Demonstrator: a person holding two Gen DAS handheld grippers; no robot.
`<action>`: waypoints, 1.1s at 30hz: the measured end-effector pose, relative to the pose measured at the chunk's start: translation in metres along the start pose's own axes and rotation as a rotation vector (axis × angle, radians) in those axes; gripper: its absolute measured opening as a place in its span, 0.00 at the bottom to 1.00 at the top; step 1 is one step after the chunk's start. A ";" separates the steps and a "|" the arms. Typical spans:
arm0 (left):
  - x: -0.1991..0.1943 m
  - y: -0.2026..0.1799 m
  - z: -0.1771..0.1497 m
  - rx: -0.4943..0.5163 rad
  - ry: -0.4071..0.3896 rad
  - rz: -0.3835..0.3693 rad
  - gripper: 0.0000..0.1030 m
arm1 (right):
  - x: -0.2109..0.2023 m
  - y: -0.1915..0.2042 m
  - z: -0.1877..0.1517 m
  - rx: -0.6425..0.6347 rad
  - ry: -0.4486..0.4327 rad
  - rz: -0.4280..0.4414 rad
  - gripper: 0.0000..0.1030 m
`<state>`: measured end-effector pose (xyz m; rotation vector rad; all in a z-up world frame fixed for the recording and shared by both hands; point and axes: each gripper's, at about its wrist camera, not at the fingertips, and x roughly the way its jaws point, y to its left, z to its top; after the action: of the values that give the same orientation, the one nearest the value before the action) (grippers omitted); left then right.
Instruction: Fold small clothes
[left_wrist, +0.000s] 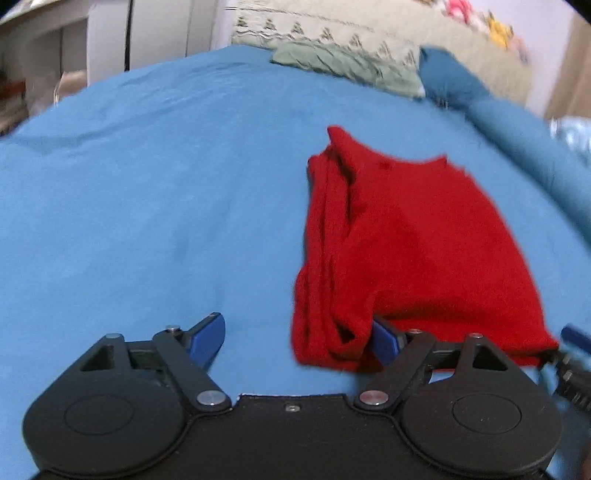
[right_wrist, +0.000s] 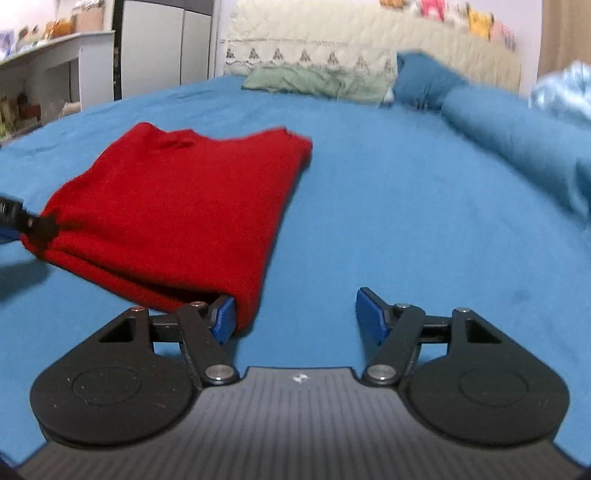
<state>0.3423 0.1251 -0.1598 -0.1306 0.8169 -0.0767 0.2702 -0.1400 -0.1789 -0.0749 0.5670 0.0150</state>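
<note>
A folded red garment (left_wrist: 413, 251) lies on the blue bedspread (left_wrist: 147, 206). In the left wrist view my left gripper (left_wrist: 295, 339) is open, its right finger touching the garment's near left corner, which bunches in folds. In the right wrist view the garment (right_wrist: 177, 214) sits left of centre. My right gripper (right_wrist: 295, 314) is open, its left finger against the garment's near right corner. The left gripper's tip (right_wrist: 22, 221) shows at the garment's left corner.
A green pillow (right_wrist: 314, 81) and a cream patterned headboard cover (right_wrist: 332, 44) lie at the far end. A rolled blue blanket (right_wrist: 517, 125) runs along the right side. White furniture (right_wrist: 74, 66) stands off the bed's left.
</note>
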 end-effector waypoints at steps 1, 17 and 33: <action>-0.002 -0.001 -0.002 0.016 0.003 0.009 0.84 | 0.000 -0.003 0.001 0.014 0.003 0.012 0.80; 0.012 -0.012 0.083 -0.049 0.021 -0.173 0.98 | 0.000 -0.065 0.119 0.242 0.182 0.348 1.00; 0.065 -0.012 0.102 -0.091 0.114 -0.276 0.27 | 0.098 -0.037 0.129 0.367 0.275 0.404 0.37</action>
<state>0.4612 0.1142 -0.1359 -0.3270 0.9125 -0.3100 0.4231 -0.1682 -0.1200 0.4013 0.8441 0.2964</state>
